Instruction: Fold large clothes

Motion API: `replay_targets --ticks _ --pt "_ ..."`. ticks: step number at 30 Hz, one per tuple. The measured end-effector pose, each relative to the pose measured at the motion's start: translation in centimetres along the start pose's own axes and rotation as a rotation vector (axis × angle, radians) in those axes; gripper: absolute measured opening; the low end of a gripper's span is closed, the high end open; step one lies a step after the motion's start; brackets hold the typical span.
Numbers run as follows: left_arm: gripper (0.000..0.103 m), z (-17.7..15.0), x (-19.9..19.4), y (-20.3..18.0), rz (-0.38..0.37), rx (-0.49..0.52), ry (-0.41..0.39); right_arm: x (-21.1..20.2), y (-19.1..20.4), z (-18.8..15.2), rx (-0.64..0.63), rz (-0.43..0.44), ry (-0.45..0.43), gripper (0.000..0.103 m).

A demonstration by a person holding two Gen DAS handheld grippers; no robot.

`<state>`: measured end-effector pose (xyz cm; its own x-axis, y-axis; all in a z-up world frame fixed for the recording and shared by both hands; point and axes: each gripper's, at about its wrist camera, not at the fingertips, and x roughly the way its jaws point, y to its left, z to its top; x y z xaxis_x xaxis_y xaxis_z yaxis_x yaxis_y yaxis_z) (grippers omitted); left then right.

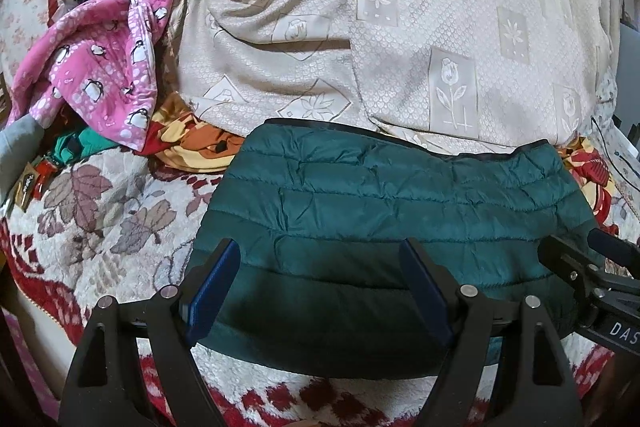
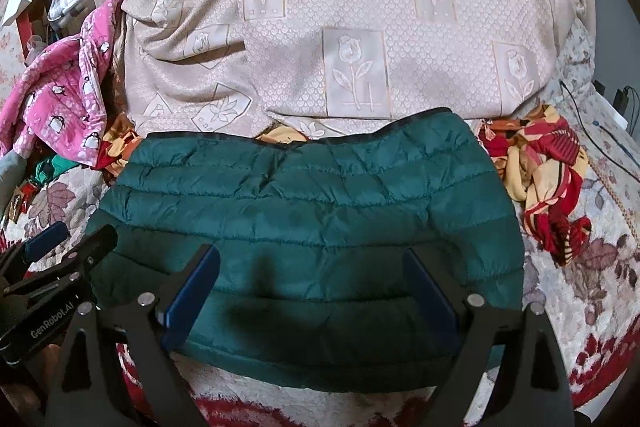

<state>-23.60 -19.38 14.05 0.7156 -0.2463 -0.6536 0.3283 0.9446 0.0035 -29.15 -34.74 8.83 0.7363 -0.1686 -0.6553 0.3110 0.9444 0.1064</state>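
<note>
A teal quilted puffer jacket [image 1: 380,211] [image 2: 304,195] lies folded into a wide, flat bundle on the bed, with its dark-trimmed edge at the far side. Above the jacket's near left part hovers my left gripper [image 1: 320,247], open, with its blue pads spread wide and nothing between them. It also shows at the left edge of the right wrist view [image 2: 76,237]. Over the near middle of the jacket stands my right gripper [image 2: 312,255], open and holding nothing. It shows at the right edge of the left wrist view [image 1: 580,243].
The jacket rests on a leaf-patterned blanket [image 1: 100,211] with a red border. Behind it rises a cream flower-patterned cover [image 1: 360,27]. A pink penguin-print garment [image 1: 100,67] is heaped at the left. A red and yellow cloth [image 2: 544,179] is bunched at the right, near thin cables [image 2: 600,139].
</note>
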Motion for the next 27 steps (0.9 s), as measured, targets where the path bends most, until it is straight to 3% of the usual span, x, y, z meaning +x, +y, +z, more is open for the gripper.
replay_targets --ticks 27 --pt "0.057 -0.41 0.59 0.02 -0.001 -0.001 0.018 0.86 0.46 -0.3 -0.007 -0.002 0.021 0.095"
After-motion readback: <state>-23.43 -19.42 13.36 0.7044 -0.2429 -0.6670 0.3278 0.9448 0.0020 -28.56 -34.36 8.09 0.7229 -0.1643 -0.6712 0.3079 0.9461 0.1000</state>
